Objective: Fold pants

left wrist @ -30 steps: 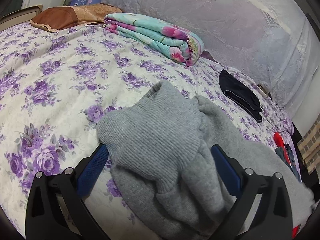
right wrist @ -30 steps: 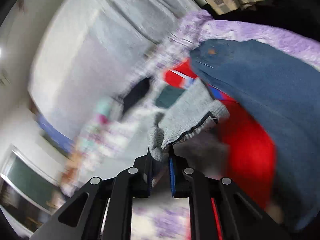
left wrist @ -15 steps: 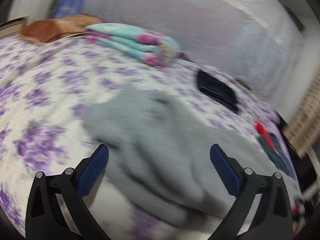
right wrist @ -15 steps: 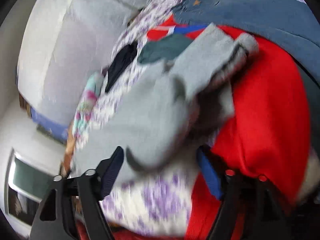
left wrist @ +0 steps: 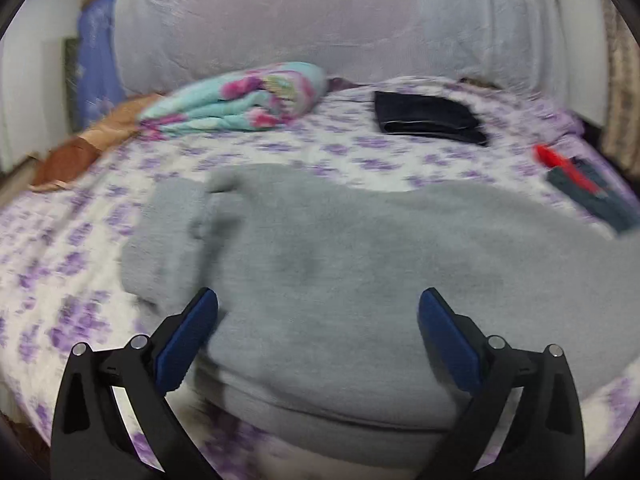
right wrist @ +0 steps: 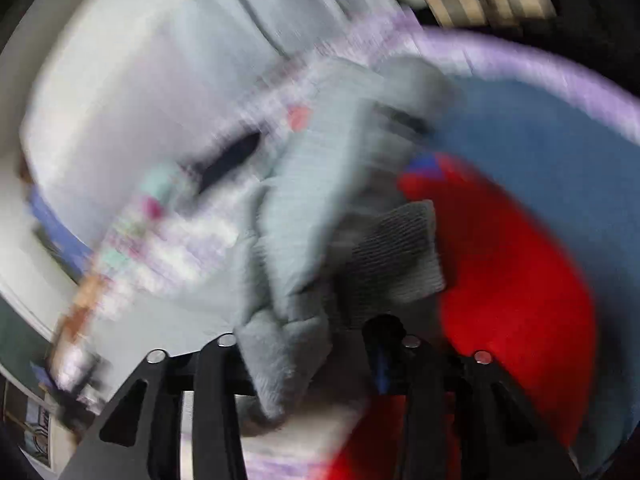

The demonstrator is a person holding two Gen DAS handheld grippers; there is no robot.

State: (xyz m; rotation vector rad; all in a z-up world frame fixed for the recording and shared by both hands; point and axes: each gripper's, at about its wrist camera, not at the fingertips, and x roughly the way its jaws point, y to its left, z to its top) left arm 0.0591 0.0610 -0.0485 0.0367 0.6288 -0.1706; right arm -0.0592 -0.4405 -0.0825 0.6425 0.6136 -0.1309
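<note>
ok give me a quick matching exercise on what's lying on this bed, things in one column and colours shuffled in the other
Things:
1. knit pants
2. folded quilt
3. folded garment near the far edge
4. bedsheet

Colours:
A. white with purple flowers
B. grey
C. turquoise with pink flowers
D. black

Pairs: 1-B, 2-C, 3-D, 4-A
</note>
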